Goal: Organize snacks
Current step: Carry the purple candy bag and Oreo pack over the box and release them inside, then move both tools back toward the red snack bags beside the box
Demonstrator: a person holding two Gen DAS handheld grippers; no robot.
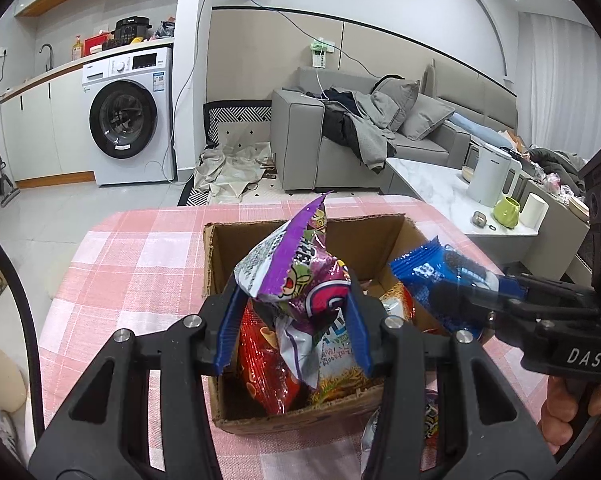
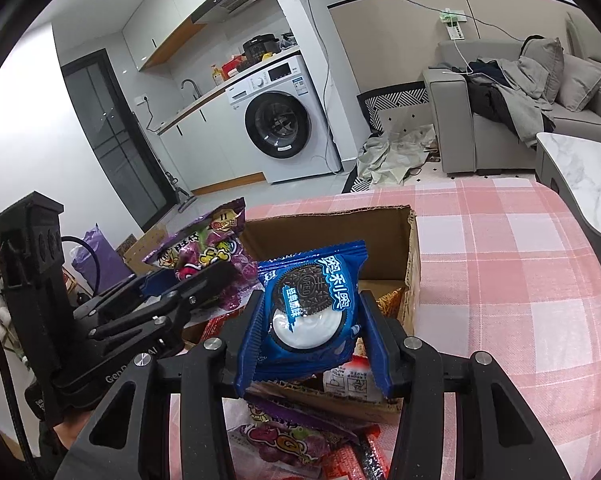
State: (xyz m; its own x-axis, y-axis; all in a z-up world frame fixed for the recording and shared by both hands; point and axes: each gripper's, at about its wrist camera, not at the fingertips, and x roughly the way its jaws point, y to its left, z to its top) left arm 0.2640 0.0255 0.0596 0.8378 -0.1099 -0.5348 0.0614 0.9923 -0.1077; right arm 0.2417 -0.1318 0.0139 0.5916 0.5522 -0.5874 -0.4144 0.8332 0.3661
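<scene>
An open cardboard box [image 1: 216, 264] [image 2: 410, 256] stands on the pink checked tablecloth [image 1: 140, 248] [image 2: 500, 264]. My left gripper [image 1: 294, 320] is shut on a purple snack bag [image 1: 300, 276] and holds it above the box; the bag also shows in the right wrist view [image 2: 204, 252]. My right gripper [image 2: 312, 332] is shut on a blue Oreo packet [image 2: 314, 308], also over the box, to the right of the purple bag [image 1: 440, 280]. A red bag [image 1: 264, 364] and other packets lie inside the box.
More snack packets [image 2: 292, 436] lie on the cloth in front of the box. A marble coffee table [image 1: 432, 188] with a white kettle [image 1: 490, 176] and green mug [image 1: 507, 212] stands beyond the table's right. A grey sofa [image 1: 300, 140] and washing machine [image 1: 126, 120] are farther back.
</scene>
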